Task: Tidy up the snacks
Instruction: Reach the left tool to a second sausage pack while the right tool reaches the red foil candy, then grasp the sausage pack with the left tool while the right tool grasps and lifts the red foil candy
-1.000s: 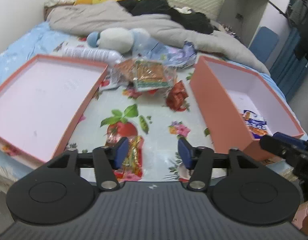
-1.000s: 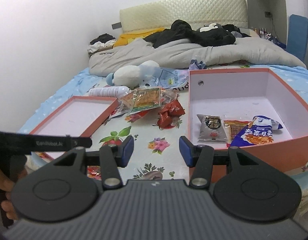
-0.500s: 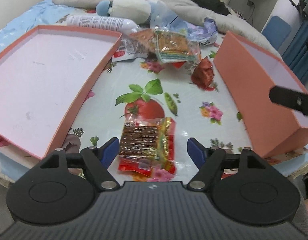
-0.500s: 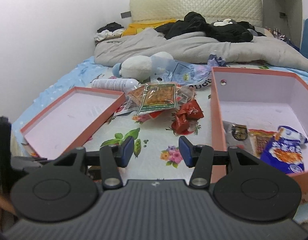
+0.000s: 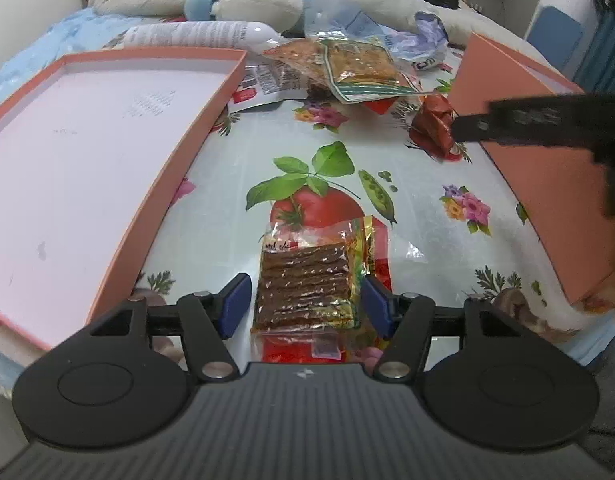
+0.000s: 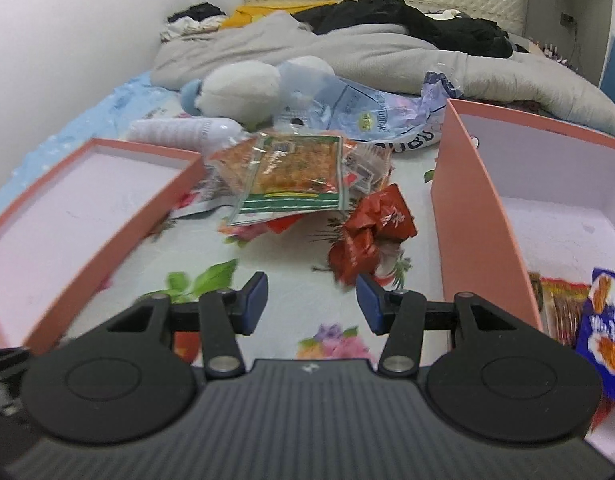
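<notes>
The left hand-held gripper (image 5: 305, 302) straddles a clear snack pack (image 5: 307, 284) lying flat on the flowered cloth (image 5: 419, 184); its jaws are closing, pads not yet pressing the wrapper. The right hand-held gripper (image 6: 311, 300) hangs parted and empty before a crumpled red packet (image 6: 373, 232), just beside the deep box (image 6: 467, 216). The lid (image 5: 87, 160) lies left.

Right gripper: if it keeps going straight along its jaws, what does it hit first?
Probably the crumpled red snack wrapper, just ahead and slightly right of the right gripper. The jaws are open with only flowered bedsheet between them. Depth is hard to judge, so it might touch the sheet first.
</notes>
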`<state>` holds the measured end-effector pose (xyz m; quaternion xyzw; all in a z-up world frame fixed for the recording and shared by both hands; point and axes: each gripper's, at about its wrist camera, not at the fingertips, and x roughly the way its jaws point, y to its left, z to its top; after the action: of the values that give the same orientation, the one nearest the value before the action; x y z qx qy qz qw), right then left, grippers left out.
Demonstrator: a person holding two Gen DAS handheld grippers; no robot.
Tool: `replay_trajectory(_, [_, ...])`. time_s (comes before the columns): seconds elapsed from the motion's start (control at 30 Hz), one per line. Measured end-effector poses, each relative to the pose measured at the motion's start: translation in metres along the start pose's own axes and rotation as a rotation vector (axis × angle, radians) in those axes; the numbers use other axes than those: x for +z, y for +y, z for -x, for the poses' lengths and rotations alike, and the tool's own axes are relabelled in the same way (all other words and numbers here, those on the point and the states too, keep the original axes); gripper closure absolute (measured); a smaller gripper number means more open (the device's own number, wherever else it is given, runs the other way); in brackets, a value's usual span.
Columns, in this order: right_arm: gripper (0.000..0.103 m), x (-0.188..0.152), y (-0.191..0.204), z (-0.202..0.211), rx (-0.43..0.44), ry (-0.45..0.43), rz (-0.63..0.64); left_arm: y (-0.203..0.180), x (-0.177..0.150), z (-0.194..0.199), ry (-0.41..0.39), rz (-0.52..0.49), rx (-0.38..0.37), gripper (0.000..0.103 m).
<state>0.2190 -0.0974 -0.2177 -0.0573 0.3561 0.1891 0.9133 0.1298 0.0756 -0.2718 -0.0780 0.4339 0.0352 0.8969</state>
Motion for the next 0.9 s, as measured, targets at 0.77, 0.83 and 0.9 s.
replay_trajectory(0.77, [0.073,0.012,-0.007,-0.091,-0.165,0.024,0.038,0.006,0.015,-0.004,0.013,0.063,-0.037,0.046])
replay_trajectory(0.83, [0.074,0.011,-0.008,-0.087,-0.167,0.017,0.045,0.005,0.015,-0.003,0.01,0.069,-0.041,0.046])
replay_trajectory(0.9, [0.074,0.01,-0.008,-0.084,-0.151,0.025,0.051,0.004,0.015,-0.002,0.008,0.069,-0.036,0.046])
